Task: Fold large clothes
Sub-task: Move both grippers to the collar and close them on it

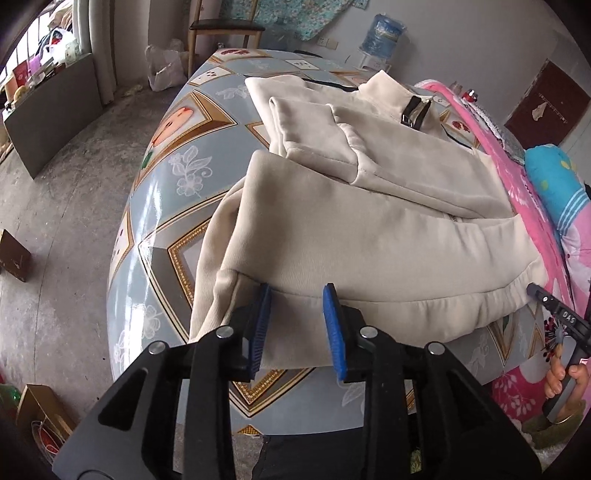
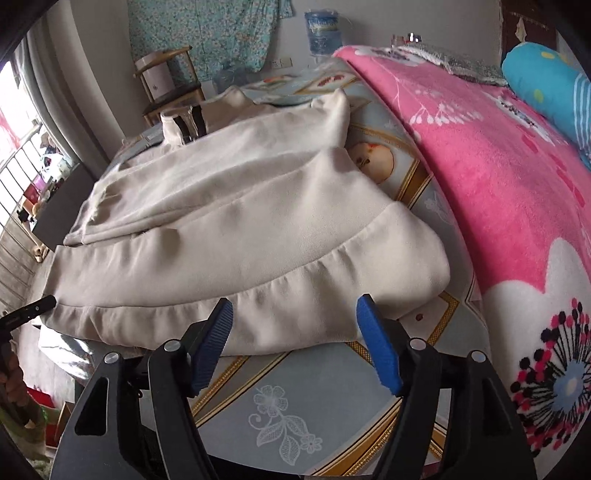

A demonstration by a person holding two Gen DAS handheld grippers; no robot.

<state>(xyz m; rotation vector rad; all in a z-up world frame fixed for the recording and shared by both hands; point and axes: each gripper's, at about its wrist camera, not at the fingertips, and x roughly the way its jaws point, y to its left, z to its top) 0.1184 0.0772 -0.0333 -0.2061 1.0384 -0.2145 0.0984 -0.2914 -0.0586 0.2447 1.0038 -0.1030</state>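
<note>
I had the cream jacket [image 1: 369,206] lying partly folded on the patterned tabletop [image 1: 162,192], its sleeve doubled over the chest and its hem band at the near edge. My left gripper [image 1: 297,326] stood with its blue pads parted around that hem, not pinching it. My right gripper [image 2: 297,343] was spread wider over the hem's other end, nothing clamped. To the right a pink floral blanket [image 2: 498,177] crowded the table's edge, with a blue pillow [image 2: 546,85] on it. Beyond the table stood a wooden chair [image 1: 221,29] and a water jug [image 1: 382,37]; boxes [image 1: 14,258] littered the concrete floor.
</note>
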